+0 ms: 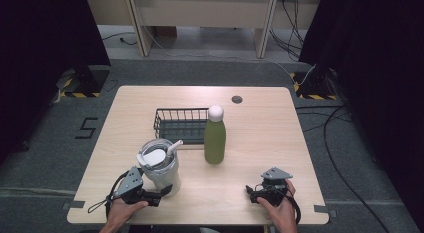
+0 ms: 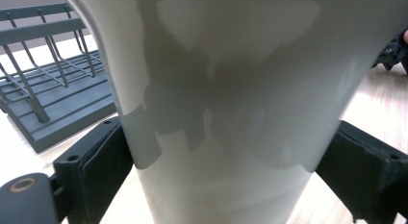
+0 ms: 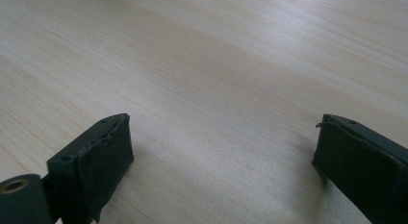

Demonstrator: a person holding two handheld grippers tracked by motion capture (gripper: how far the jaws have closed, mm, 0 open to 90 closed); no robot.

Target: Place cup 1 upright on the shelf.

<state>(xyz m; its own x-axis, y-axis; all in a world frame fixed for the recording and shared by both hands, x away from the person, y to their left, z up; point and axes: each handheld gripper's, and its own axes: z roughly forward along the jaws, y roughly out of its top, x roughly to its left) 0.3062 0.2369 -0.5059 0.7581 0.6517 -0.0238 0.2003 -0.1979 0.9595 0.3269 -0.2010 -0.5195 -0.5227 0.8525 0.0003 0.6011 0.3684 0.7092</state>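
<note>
A cream tumbler (image 1: 161, 170) with a clear lid and a straw stands upright near the table's front left. My left gripper (image 1: 166, 191) reaches in from the left at its base. In the left gripper view the tumbler's wall (image 2: 226, 89) sits between both jaws, and the pads press its two sides (image 2: 226, 178). My right gripper (image 1: 250, 192) rests low at the front right, held by a hand. Its jaws stand wide apart over bare wood with nothing between them (image 3: 221, 152).
A green bottle (image 1: 215, 138) with a white cap stands upright mid-table. Behind it lies a dark wire basket (image 1: 172, 124), seen beside the tumbler in the left gripper view (image 2: 48, 89). The wooden table (image 1: 260, 123) has a round grommet (image 1: 237, 99) near its far edge.
</note>
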